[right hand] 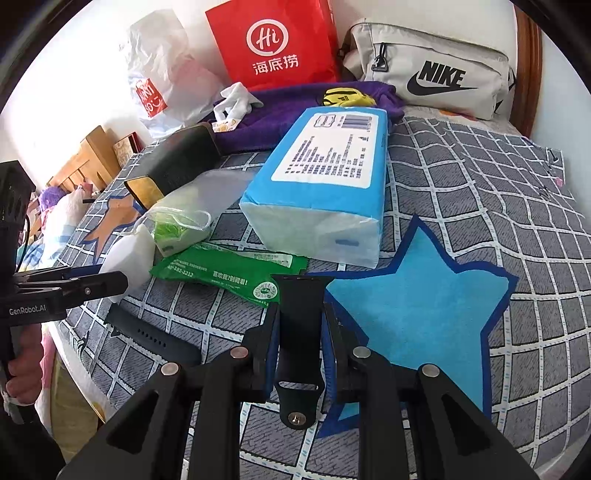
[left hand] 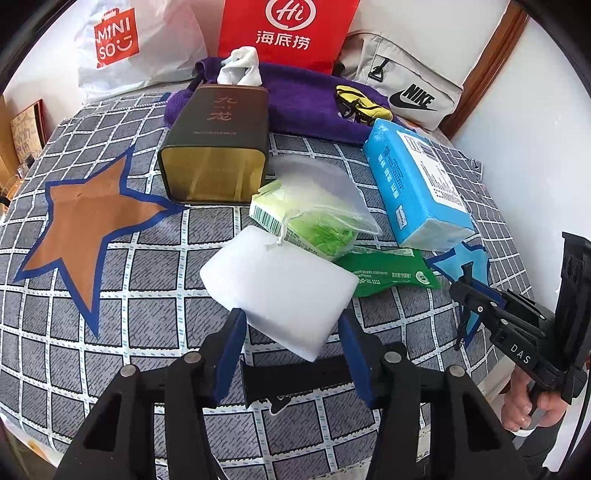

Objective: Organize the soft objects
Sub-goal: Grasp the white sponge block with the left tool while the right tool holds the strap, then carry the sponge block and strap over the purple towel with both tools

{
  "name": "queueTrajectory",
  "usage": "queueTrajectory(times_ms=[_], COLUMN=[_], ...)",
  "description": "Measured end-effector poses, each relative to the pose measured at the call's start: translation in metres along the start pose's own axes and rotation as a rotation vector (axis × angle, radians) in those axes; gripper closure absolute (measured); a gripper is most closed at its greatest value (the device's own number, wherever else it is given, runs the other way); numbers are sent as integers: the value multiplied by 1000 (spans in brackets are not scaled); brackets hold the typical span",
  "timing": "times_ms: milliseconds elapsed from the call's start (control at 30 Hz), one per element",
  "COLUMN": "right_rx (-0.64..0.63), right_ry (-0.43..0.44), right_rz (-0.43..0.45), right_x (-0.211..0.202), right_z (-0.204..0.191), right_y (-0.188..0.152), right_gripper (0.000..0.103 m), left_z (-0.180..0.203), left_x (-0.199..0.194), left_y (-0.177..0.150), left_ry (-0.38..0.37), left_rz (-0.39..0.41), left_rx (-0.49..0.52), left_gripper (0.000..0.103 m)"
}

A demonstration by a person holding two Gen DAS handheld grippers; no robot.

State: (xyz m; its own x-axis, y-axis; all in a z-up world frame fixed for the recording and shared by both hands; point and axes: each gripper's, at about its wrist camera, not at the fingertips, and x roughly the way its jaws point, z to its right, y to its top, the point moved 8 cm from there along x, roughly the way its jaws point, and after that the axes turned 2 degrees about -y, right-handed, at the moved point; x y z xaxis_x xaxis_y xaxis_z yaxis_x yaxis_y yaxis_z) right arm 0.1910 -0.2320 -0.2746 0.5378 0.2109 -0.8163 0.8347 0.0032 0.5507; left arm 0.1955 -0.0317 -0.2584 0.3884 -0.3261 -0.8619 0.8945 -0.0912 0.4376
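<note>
Our left claw (left hand: 291, 325) pinches 1 corner of the white sponge block (left hand: 280, 284) on the bed (left hand: 110, 314); so shallow a hold could slip. Our right claw (right hand: 301, 332) grips the black watch strap (right hand: 299, 332), which may slide out.

The red bag (left hand: 288, 33) is cut off by the top edge in the left wrist view, and the purple towel (left hand: 306, 99) lies partly hidden behind the dark tin (left hand: 218, 144). The small print on the blue tissue pack (right hand: 325, 155) is too fine to read. The green packet (right hand: 229, 273) runs partly under the mesh pouch (right hand: 184, 218).
</note>
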Motion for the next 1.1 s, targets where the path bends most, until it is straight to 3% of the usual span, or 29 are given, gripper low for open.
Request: queueTrajectory(times_ms=[167,633,1100], right_rx=[9,-6,-38], right_ry=[6,25,-2], right_rz=[15,42,127], right_x=[-8,-22,-52], right_z=[1,-5,-9], right_y=[2,13,80], right_gripper=[82,82,82], left_z=[-1,-7,-26], left_x=[-9,-43,-63], left_y=[0,20,73], left_ry=[5,52,39], left_rz=[16,100,167], left_rx=[-6,-10,-104], left_gripper=[61,63,63])
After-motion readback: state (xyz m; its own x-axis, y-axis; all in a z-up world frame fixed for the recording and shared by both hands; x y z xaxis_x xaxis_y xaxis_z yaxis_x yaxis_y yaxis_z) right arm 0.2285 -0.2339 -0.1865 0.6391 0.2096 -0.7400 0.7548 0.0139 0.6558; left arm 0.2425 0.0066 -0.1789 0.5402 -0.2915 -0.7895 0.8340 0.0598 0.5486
